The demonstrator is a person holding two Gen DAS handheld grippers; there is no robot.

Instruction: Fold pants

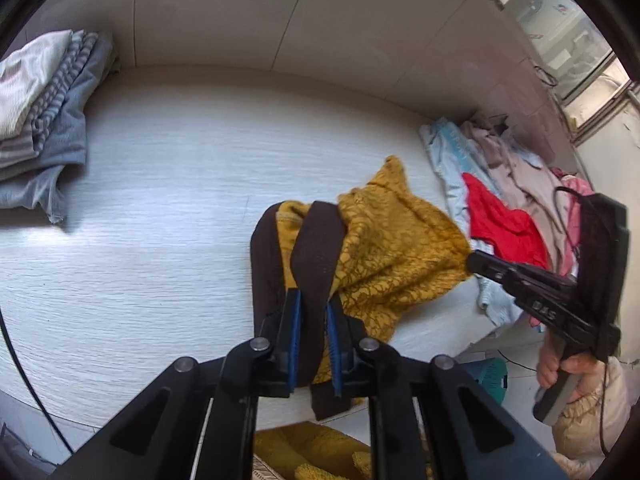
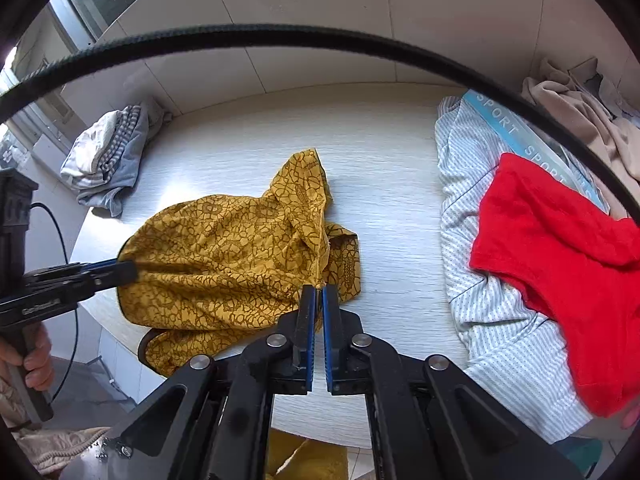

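Note:
The pants [image 1: 392, 240] are mustard yellow with a dark lace-like print and a dark brown waistband [image 1: 316, 248]. They lie bunched on the pale wood-grain table [image 1: 160, 200], near its front edge. My left gripper [image 1: 313, 300] is shut on the brown waistband, which runs up between its blue pads. In the right wrist view the pants [image 2: 224, 248] spread across the table's middle, and my right gripper [image 2: 319, 289] is shut on a thin edge of the fabric. The left gripper [image 2: 128, 270] pinches the cloth's left side there, and the right gripper [image 1: 476, 262] holds the cloth's right end.
A folded stack of grey, striped and white clothes [image 1: 44, 108] sits at the table's far left by the wall. A loose pile lies on the right, with a red garment [image 2: 560, 260] and a striped pale-blue one [image 2: 480, 280]. A black cable [image 2: 280, 38] arcs across the right wrist view. A yellow rug [image 1: 312, 452] lies on the floor.

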